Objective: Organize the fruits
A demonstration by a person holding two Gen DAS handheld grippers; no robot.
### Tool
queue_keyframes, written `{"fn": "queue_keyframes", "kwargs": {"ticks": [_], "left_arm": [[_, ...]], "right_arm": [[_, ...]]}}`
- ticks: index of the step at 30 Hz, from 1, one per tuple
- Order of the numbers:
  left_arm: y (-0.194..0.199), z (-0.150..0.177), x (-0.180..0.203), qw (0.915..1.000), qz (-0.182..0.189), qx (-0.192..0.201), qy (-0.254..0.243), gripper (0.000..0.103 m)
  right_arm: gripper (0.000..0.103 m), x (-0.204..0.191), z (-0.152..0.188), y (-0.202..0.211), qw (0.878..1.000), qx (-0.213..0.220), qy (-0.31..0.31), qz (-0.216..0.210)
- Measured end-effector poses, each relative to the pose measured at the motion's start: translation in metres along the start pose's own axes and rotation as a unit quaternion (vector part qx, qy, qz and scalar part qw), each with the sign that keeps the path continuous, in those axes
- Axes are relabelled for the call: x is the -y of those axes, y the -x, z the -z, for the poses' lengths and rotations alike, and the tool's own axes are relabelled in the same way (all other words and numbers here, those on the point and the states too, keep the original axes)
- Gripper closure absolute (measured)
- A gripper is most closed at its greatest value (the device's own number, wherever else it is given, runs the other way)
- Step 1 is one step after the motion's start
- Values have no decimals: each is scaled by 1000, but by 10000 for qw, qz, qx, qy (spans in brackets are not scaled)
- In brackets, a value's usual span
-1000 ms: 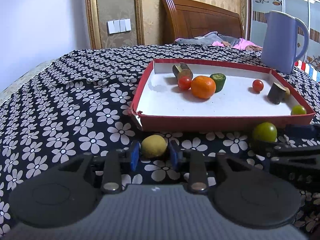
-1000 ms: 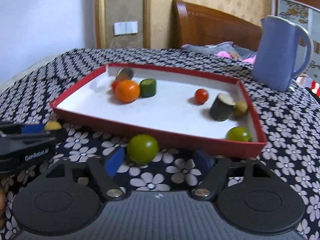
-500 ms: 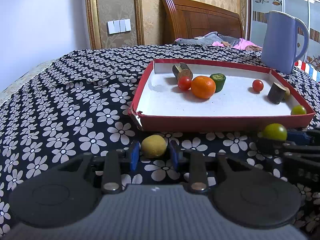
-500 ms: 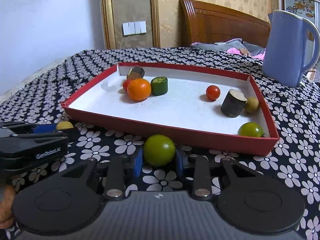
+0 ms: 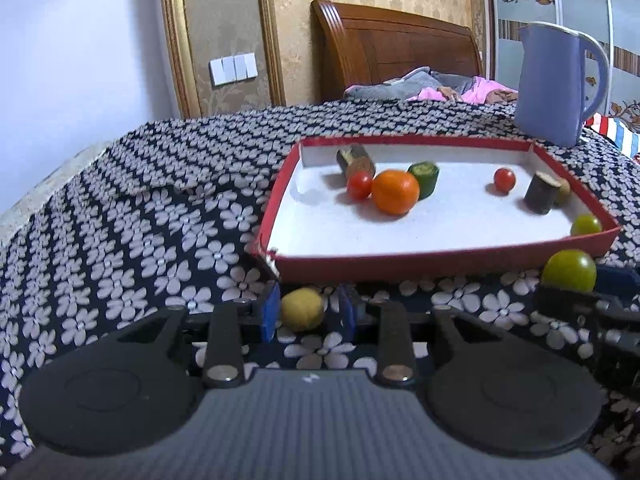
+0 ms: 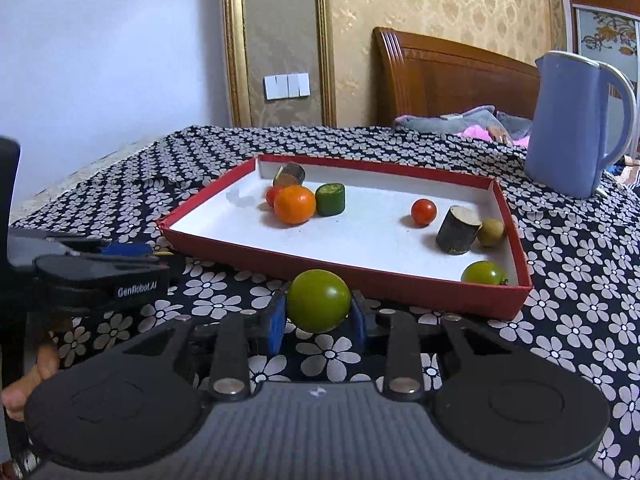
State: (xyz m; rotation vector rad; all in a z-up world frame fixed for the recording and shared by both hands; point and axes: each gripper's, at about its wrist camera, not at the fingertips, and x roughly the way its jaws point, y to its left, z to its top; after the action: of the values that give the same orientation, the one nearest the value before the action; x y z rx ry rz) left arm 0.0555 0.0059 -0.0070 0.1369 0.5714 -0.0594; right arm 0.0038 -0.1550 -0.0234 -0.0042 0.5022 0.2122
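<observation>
Across the flower-print cloth surface (image 5: 120,220), a shallow red tray (image 6: 344,266) sits at twelve o'clock; before it, the right hand-held gripper (image 6: 318,320) clamps a glossy round green tomato (image 6: 319,300), the left hand-held gripper (image 5: 308,314) a matte yellow fruit (image 5: 302,309).

The red tray (image 6: 420,284) wall stands just ahead of both grippers; bare tray floor (image 6: 372,236) lies open mid-tray, between the fruit clusters.

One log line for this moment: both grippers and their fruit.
left gripper: shut on yellow fruit | right gripper: shut on green tomato | both outside red tray
</observation>
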Motion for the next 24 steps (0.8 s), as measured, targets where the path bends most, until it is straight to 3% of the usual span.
{"fn": "queue_keyframes", "kwargs": {"ticks": [12,24], "left_arm": [[5,-29,33,9984,-69,256,-492,75],[-15,-63,65,9960,-114,319,-826,74]], "right_arm": [[71,13,7,9,10000,19,-39,-9],[71,15,12,8,10000,-40,-41,-40]]}}
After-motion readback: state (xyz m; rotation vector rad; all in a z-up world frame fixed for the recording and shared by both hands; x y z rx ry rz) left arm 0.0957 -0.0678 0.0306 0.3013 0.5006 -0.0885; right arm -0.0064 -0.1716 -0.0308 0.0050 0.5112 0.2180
